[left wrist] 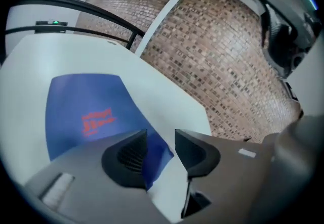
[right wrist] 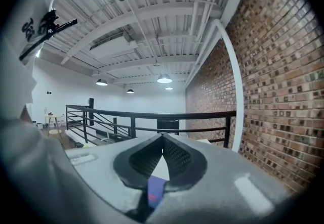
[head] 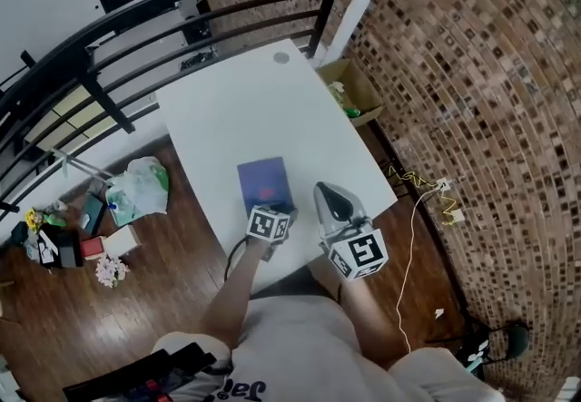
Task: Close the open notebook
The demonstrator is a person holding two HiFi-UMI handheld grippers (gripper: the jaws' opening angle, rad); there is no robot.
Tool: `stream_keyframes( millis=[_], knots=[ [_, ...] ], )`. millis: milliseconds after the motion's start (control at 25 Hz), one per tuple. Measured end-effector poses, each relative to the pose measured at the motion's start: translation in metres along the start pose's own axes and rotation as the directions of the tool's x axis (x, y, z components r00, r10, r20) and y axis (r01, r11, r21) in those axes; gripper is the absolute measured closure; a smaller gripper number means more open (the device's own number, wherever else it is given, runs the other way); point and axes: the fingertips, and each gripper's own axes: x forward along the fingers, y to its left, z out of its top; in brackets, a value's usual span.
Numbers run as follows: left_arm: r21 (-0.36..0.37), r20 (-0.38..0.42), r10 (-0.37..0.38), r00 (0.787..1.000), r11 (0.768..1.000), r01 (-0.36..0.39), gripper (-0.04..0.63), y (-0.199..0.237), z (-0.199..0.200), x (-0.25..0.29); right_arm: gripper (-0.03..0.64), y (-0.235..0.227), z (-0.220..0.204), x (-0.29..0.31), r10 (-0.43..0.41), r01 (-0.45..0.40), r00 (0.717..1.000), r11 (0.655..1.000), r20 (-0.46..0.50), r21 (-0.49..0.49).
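A blue notebook (head: pixel 263 182) lies shut on the white table (head: pixel 245 110) near its front edge, with its cover and red print (left wrist: pixel 96 121) facing up. My left gripper (head: pixel 270 214) hovers at the notebook's near edge. In the left gripper view (left wrist: pixel 161 139) its jaws stand apart over the cover's near right corner, and the pads do not press on it. My right gripper (head: pixel 323 190) is just right of the notebook, tilted over the table. In the right gripper view (right wrist: pixel 162 139) its fingertips meet with nothing between them, and a sliver of blue shows below.
A black railing (head: pixel 182 1) curves behind the table. An open cardboard box (head: pixel 349 90) sits at the table's far right corner by the brick wall. Cables (head: pixel 427 187) run over the floor on the right. A plastic bag (head: pixel 136 187) and clutter lie on the left.
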Motion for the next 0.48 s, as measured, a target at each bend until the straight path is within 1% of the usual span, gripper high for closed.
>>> stream_keyframes(
  millis=[40,160,200,280,320,360,400,440,480],
  knots=[
    [0.003,-0.012,0.011,1.000,1.000,-0.011,0.415,0.001,-0.002,0.005,0.627,0.000,-0.003,-0.011,-0.019,0.019,1.000,1.000,-0.003,-0.003],
    [-0.006,0.012,-0.009,1.000,1.000,0.009,0.354,-0.007,0.011,0.007,0.627,-0.001,-0.015,-0.045,-0.055,0.055,0.998,0.998,-0.021,-0.002],
    [-0.007,0.035,-0.016,0.999,1.000,0.016,0.353,-0.015,0.017,0.002,0.627,-0.001,-0.020,-0.057,-0.058,0.058,0.998,0.998,-0.028,0.006],
    [-0.005,0.118,-0.011,0.993,1.000,0.012,0.358,-0.031,0.033,-0.021,0.627,0.002,-0.024,-0.076,-0.045,0.046,0.999,0.999,-0.026,0.021],
    [-0.013,0.184,0.010,0.983,1.000,-0.008,0.361,-0.037,0.043,-0.038,0.627,0.004,-0.021,-0.081,-0.027,0.028,1.000,0.999,-0.013,0.021],
    [-0.033,0.264,0.048,0.963,0.999,-0.040,0.377,-0.039,0.055,-0.059,0.627,0.007,-0.016,-0.084,-0.001,0.000,1.000,1.000,0.007,0.014],
    [-0.059,0.348,0.095,0.933,0.995,-0.079,0.438,-0.039,0.066,-0.083,0.627,0.011,-0.009,-0.083,0.034,-0.034,0.999,0.999,0.033,0.004],
    [-0.081,0.424,0.139,0.895,0.990,-0.115,0.519,-0.040,0.074,-0.107,0.627,0.015,-0.002,-0.083,0.070,-0.070,0.996,0.998,0.062,-0.007],
    [-0.088,0.482,0.169,0.860,0.986,-0.145,0.584,-0.045,0.075,-0.129,0.627,0.020,0.006,-0.086,0.104,-0.103,0.991,0.995,0.089,-0.016]
  ],
)
